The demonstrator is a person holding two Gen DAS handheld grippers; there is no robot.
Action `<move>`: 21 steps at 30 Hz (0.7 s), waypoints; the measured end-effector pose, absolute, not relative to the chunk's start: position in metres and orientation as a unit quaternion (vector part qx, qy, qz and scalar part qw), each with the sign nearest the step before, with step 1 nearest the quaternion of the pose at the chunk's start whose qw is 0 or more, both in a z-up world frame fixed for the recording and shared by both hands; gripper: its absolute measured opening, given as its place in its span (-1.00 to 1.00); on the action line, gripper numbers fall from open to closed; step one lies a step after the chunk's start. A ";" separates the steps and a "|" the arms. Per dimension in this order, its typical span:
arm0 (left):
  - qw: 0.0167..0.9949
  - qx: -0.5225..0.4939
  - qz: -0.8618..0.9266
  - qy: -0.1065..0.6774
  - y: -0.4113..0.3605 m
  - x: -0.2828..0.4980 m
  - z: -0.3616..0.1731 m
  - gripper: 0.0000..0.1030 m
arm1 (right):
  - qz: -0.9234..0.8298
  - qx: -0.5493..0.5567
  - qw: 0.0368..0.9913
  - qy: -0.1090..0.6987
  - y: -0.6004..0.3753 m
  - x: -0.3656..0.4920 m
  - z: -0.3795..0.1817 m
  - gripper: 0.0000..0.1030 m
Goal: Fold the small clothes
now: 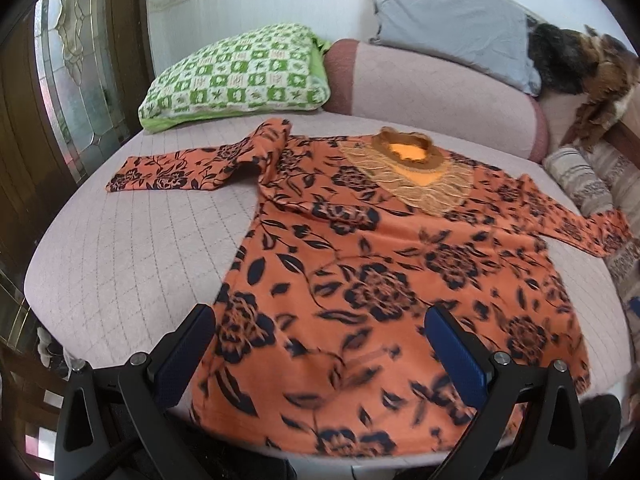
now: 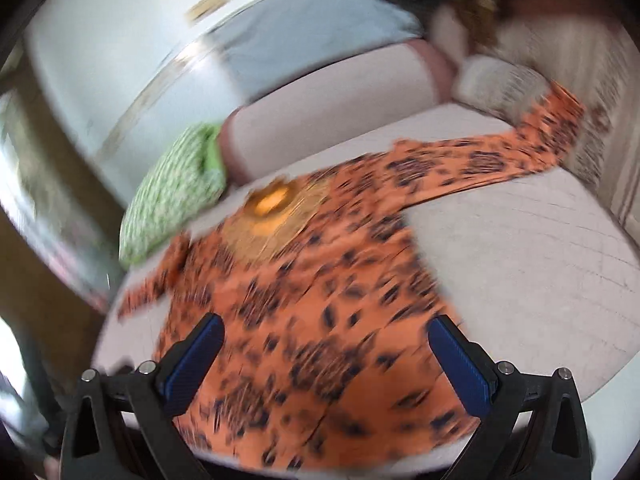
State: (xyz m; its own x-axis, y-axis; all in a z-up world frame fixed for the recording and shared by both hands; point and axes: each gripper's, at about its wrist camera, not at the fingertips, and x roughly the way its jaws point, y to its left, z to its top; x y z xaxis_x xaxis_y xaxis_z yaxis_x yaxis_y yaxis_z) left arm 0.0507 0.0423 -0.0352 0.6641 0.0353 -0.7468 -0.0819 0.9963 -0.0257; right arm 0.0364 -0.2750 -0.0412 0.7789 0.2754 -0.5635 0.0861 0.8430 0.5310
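Lying flat, orange floral top (image 1: 360, 272) on quilted cushion (image 1: 132, 248); hem at near edge. Left gripper (image 1: 320, 344), right gripper (image 2: 326, 350) spread, empty; bare cushion both sides.

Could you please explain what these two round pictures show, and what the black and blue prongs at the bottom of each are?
Each picture comes from a fisheye camera mounted on a tool that a person carries, one in each hand. The prongs are its two fingers. The sharper picture looks along the left hand-held gripper; the blurred one looks along the right hand-held gripper. Both stand open and hold nothing. Ahead lies an orange floral top, spread face up on a pale quilted couch seat, sleeves out to both sides, not yet folded. Behind it are a green checked pillow and a grey cushion.
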 end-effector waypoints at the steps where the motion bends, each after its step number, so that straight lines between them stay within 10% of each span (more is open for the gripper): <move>1: 0.911 -0.031 0.031 0.411 0.046 0.060 -0.039 1.00 | 0.027 0.304 0.896 0.324 -0.310 0.051 -0.045 1.00; 8: 0.900 -0.019 0.028 0.434 0.055 0.109 -0.073 1.00 | -0.199 0.264 0.888 0.320 -0.471 0.138 -0.035 0.52; 16: 0.897 -0.028 0.025 0.440 0.062 0.139 -0.097 1.00 | -0.340 0.079 0.854 0.386 -0.527 0.254 -0.056 0.47; 18: 0.899 -0.024 0.027 0.437 0.066 0.141 -0.099 1.00 | -0.366 0.051 0.837 0.403 -0.537 0.272 -0.073 0.11; 20: 0.901 -0.030 0.028 0.432 0.072 0.141 -0.100 1.00 | -0.367 0.056 0.828 0.420 -0.545 0.289 -0.077 -0.85; 21: 0.902 -0.035 0.030 0.429 0.076 0.140 -0.100 1.00 | -0.353 0.068 0.829 0.427 -0.547 0.296 -0.076 -0.86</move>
